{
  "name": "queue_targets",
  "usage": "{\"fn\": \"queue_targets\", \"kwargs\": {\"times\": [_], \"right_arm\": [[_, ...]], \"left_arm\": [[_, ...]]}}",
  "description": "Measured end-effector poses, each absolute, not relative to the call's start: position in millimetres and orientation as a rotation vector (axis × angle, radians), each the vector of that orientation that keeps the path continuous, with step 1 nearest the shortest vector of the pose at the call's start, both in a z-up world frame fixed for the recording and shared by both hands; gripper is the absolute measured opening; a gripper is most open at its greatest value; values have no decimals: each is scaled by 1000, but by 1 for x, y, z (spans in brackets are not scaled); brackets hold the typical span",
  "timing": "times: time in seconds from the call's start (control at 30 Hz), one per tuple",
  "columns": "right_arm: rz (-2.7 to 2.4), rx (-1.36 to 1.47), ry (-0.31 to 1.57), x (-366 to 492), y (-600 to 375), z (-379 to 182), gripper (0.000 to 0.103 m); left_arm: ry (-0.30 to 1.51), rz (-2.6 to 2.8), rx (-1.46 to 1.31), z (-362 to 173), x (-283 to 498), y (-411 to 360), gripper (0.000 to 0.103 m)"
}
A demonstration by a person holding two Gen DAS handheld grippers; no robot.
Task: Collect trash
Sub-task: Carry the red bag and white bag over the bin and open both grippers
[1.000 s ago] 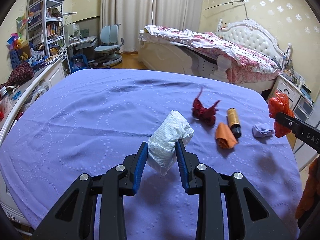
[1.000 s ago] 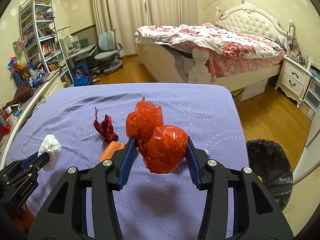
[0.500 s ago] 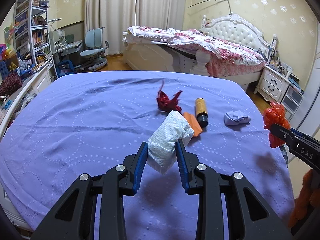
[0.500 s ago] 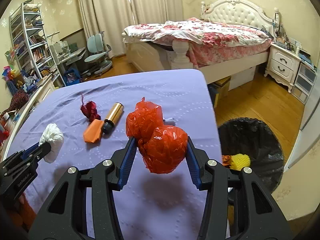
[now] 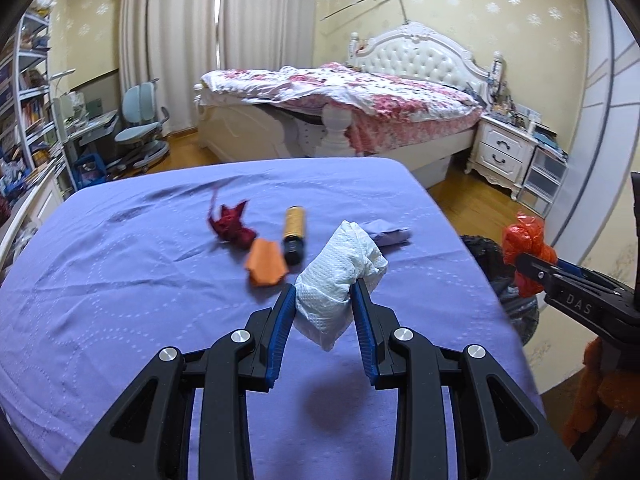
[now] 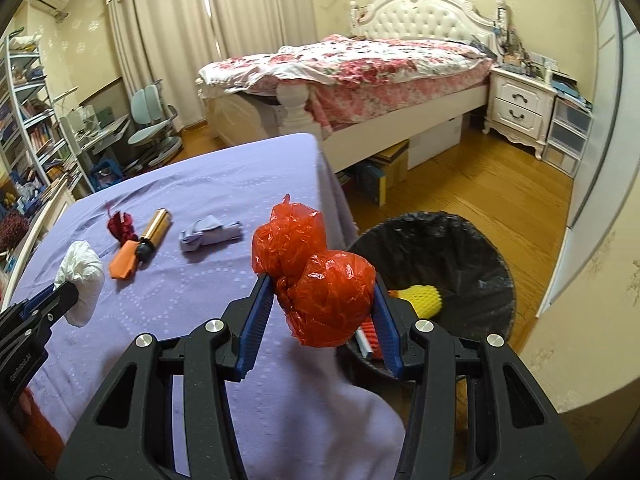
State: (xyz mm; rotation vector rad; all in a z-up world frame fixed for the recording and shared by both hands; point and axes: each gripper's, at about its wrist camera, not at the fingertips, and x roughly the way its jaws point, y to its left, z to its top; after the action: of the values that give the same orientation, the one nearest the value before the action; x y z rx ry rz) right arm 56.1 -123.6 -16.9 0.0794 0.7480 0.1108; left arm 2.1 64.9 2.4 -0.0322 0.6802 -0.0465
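The crumpled red plastic bag is pinched in the right gripper above the tabletop's right edge, short of the trash bin; early release would drop it on the floor. The left gripper pinches a white tissue wad loosely enough that it may slip out over the tabletop.

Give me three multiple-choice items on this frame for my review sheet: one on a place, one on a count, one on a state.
1. Where is the black bin?
A. on the table
B. on the floor beside the table
C. under the bed

2. How many loose items lie on the purple tablecloth?
A. two
B. four
C. six

3. What is the left gripper doing?
A. closed on the white tissue wad
B. open and empty
C. closed on a bottle

Key: B, the bin stands on the wood floor past the table edge; B, dark red scrap, orange piece, gold bottle, lilac wad; A, the pads press the wad.
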Motion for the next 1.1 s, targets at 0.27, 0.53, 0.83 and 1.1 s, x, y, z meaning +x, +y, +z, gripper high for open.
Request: {"fn": "queue_targets", "kwargs": {"times": [0.27, 0.53, 0.83, 1.1], "right_arm": [[36, 112, 751, 59, -167, -21, 47], [-28, 111, 755, 66, -202, -28, 47], [-67, 121, 760, 77, -233, -35, 47], [-75, 137, 773, 90, -248, -40, 48]], "left_arm": [[680, -158, -4, 5, 23, 9, 32], [687, -225, 31, -2, 45, -40, 32], [726, -246, 60, -18, 72, -76, 32], [758, -261, 87, -26, 89, -96, 32]]}}
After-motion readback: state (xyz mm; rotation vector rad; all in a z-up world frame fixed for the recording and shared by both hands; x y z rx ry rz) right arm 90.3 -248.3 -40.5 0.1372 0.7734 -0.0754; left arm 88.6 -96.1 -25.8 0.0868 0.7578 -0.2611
